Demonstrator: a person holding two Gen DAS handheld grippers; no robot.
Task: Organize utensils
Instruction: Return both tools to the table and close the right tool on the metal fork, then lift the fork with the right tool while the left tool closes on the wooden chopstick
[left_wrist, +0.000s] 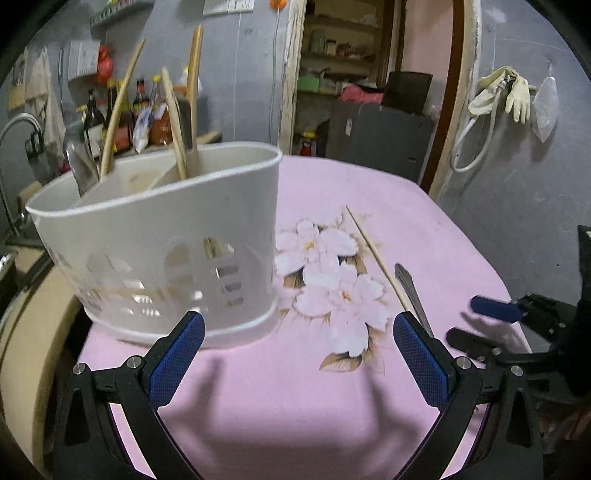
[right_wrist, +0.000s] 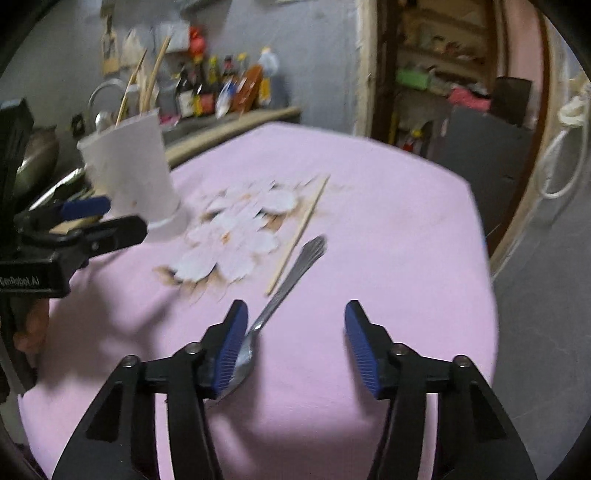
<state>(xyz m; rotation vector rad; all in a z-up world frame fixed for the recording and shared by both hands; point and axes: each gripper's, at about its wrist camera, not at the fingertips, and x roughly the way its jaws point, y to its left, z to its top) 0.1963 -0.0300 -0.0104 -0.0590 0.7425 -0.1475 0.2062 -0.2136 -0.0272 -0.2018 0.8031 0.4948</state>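
Note:
A white plastic utensil holder stands on the pink flowered tablecloth and holds several chopsticks and a metal utensil. It also shows in the right wrist view. One wooden chopstick and a metal spoon lie side by side on the cloth; the left wrist view shows the chopstick and the spoon's handle too. My left gripper is open and empty just in front of the holder. My right gripper is open, low over the spoon, whose bowl lies by the left finger.
A sink with a tap and sauce bottles lie behind the holder. A doorway with shelves is at the back. Rubber gloves hang on the right wall. The table's edge curves at the right.

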